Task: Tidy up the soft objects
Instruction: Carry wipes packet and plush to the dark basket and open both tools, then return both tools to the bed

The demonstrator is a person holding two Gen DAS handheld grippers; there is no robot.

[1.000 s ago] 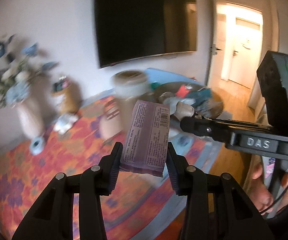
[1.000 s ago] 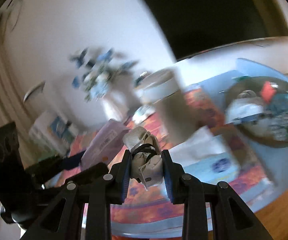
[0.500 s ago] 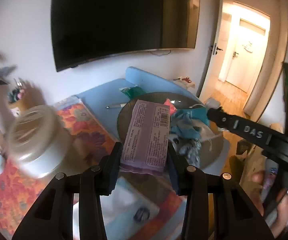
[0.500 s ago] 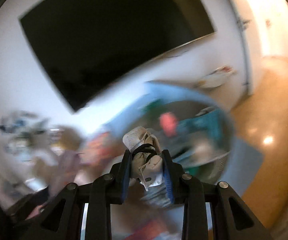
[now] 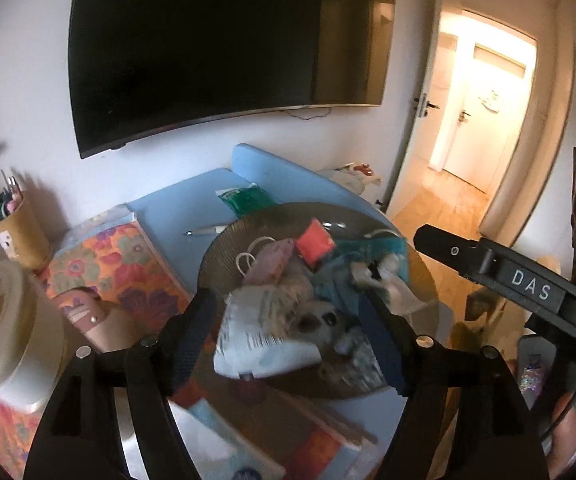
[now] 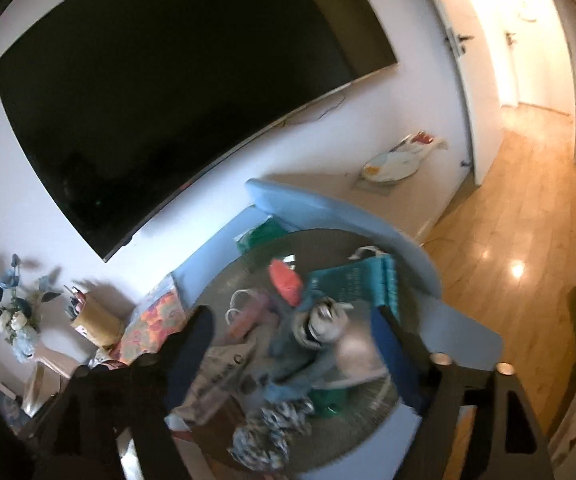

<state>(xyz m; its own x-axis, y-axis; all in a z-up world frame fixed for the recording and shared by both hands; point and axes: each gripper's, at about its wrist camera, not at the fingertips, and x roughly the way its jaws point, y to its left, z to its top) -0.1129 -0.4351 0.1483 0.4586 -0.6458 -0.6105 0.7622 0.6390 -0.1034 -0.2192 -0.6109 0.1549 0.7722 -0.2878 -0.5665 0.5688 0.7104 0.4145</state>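
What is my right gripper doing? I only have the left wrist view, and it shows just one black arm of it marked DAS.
Observer: The right gripper has its jaws wide apart; they have just been opening. The pale cloth bundle with a black band is between them, touching neither pad.
Operator: Where is that bundle?
Observer: Blurred, over the blue cloths in the dark round dish; I cannot tell if it has landed.
Operator: What is left of the tan pen cup? My edge is blurred.
Observer: A pale vase of blue and white flowers stands there.
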